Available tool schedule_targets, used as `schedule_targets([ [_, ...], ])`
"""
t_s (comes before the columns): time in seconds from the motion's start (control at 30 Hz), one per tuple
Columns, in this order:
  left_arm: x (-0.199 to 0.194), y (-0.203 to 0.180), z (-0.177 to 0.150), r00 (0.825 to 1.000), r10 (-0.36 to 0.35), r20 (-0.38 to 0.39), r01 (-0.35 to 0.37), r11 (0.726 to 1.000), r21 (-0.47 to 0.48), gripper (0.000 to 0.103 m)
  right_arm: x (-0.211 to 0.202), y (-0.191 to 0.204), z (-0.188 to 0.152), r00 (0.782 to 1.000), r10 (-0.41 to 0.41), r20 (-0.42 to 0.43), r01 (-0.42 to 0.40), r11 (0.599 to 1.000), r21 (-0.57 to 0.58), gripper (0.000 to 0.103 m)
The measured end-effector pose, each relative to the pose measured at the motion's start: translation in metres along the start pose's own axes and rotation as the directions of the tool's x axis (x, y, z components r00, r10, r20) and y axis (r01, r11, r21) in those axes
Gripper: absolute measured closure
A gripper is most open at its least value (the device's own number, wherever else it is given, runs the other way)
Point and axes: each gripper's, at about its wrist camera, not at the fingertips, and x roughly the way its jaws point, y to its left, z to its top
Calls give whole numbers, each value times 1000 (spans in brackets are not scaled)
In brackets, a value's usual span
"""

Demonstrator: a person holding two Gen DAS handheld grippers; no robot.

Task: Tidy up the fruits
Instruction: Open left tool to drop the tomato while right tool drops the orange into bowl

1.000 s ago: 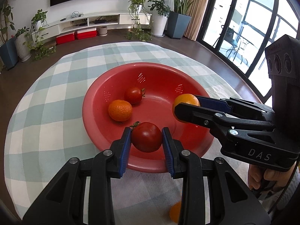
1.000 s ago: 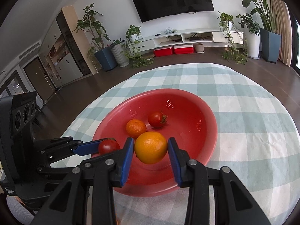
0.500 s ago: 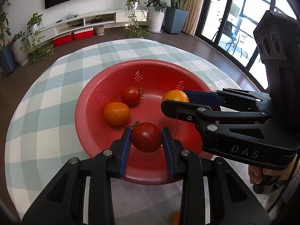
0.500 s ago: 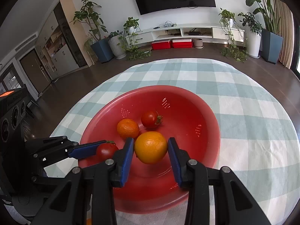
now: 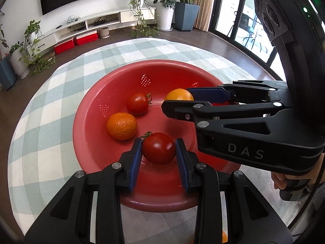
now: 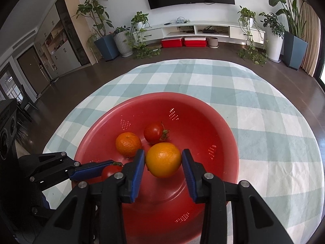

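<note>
Gripping a tomato, left tool; right tool clamps an orange.

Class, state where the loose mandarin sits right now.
In both wrist views the mandarin lies inside the red bowl, left of centre, beside the loose tomato and ungripped.

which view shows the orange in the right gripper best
The right wrist view: the orange sits whole and centred between the right gripper pads, over the red bowl. The left wrist view shows only its top, the rest hidden behind the right gripper's finger.
</note>
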Motion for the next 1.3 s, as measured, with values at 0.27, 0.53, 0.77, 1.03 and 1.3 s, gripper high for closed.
schedule_targets([
  [0.27,7,0,3,1000,3,-11,-3,1000,14,72,6,2,3,999,-37,-21,37,999,-32,63],
  [0.53,9,2,4,1000,11,-10,-11,1000,9,72,8,6,2,998,-63,-28,61,996,-65,62],
  [0.77,8,3,4,1000,11,-3,-11,1000,7,72,5,5,2,998,-57,-25,56,997,-56,62],
  [1.03,6,4,3,1000,9,11,-9,1000,0,72,0,4,2,999,-41,-7,41,998,-45,62],
  [1.3,1,9,3,1000,5,30,-5,1000,-19,72,-14,5,0,999,-22,27,23,999,-33,62],
])
